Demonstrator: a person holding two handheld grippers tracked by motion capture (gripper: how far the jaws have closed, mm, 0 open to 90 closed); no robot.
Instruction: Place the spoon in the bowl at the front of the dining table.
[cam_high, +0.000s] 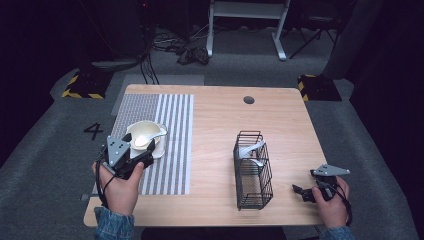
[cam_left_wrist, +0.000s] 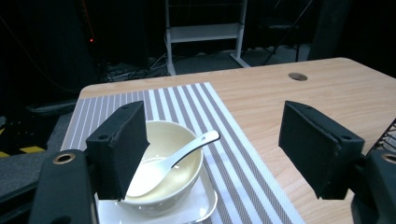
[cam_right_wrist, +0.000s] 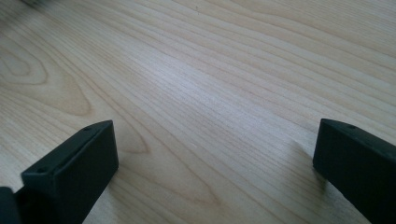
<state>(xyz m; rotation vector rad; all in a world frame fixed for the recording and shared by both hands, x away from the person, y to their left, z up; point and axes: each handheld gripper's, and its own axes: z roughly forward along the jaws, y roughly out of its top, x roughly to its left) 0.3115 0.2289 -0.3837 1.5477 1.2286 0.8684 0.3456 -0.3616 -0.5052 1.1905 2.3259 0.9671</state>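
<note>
spoon (cam_left_wrist: 180, 156) in bowl (cam_left_wrist: 161, 186), left gripper (cam_left_wrist: 224, 154) jaws wide, nothing btwn

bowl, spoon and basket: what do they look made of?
Bowl: cream, glossy, probably glazed ceramic; soft highlights along the rim. Spoon lying in it: white, glossy, likely ceramic too, possibly melamine. Basket: thin black wire grid, looks like coated metal; you see through its walls to the table, a pale woodgrain top, perhaps laminate.

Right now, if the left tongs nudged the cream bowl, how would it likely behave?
The bowl looks like glazed ceramic, so probably stiff, smooth and breakable. It sits on a white plate, so a nudge may slide it rather than tip it. The spoon leans loose on its rim and could rattle or slip out.
</note>
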